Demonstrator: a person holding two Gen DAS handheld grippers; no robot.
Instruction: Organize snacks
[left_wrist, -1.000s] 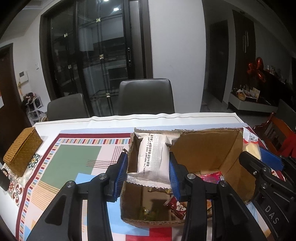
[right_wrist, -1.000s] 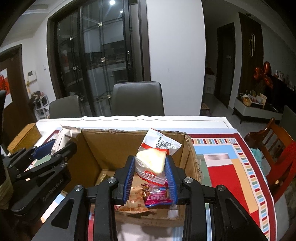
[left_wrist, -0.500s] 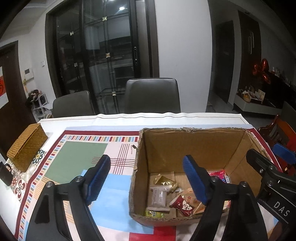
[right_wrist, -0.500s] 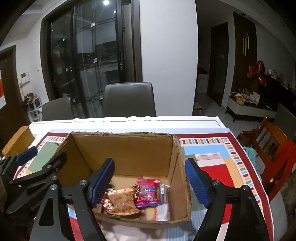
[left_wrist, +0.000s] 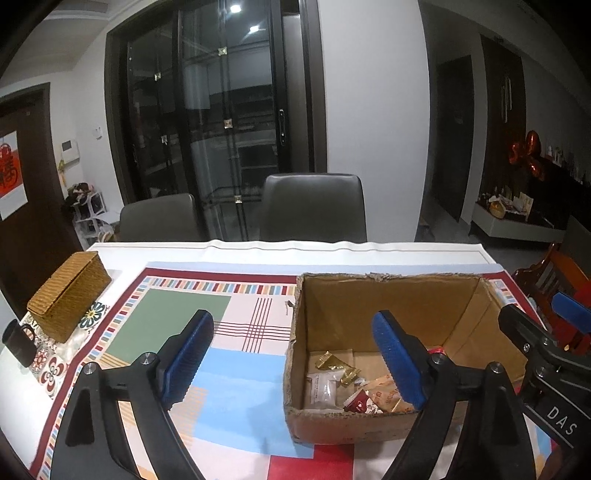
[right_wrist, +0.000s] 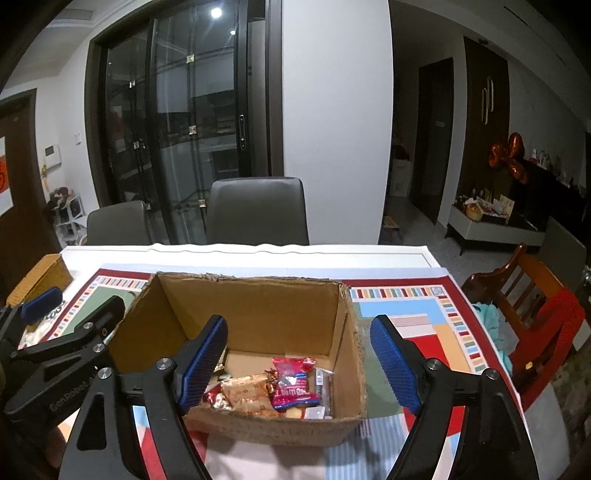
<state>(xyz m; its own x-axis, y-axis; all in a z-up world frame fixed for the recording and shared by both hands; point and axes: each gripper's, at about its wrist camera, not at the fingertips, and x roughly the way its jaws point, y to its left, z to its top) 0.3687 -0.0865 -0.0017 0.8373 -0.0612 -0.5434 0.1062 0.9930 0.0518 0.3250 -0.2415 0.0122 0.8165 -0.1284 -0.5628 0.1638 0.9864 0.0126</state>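
Observation:
An open cardboard box (left_wrist: 406, 306) stands on the patterned tablecloth, and loose snack packets lie on its floor. In the left wrist view a white packet (left_wrist: 324, 389) and gold wrappers (left_wrist: 332, 363) lie near the box's left wall. In the right wrist view a red packet (right_wrist: 293, 384) lies beside an orange one (right_wrist: 245, 393) in the same box (right_wrist: 258, 306). My left gripper (left_wrist: 291, 325) hovers over the box's left wall, its jaws opening with nothing between them. My right gripper (right_wrist: 299, 326) hangs open and empty over the box's right half.
A wicker box (left_wrist: 68, 295) and a dark mug (left_wrist: 16, 341) sit at the table's left edge. Two grey chairs (left_wrist: 314, 206) stand behind the table, and a wooden chair (right_wrist: 528, 306) stands at its right. The tablecloth (left_wrist: 177, 306) left of the box is bare.
Both grippers opened and let go of their packets, the white one from the left and the red-and-yellow one from the right. Both packets now lie in the box. Both grippers have risen slightly.

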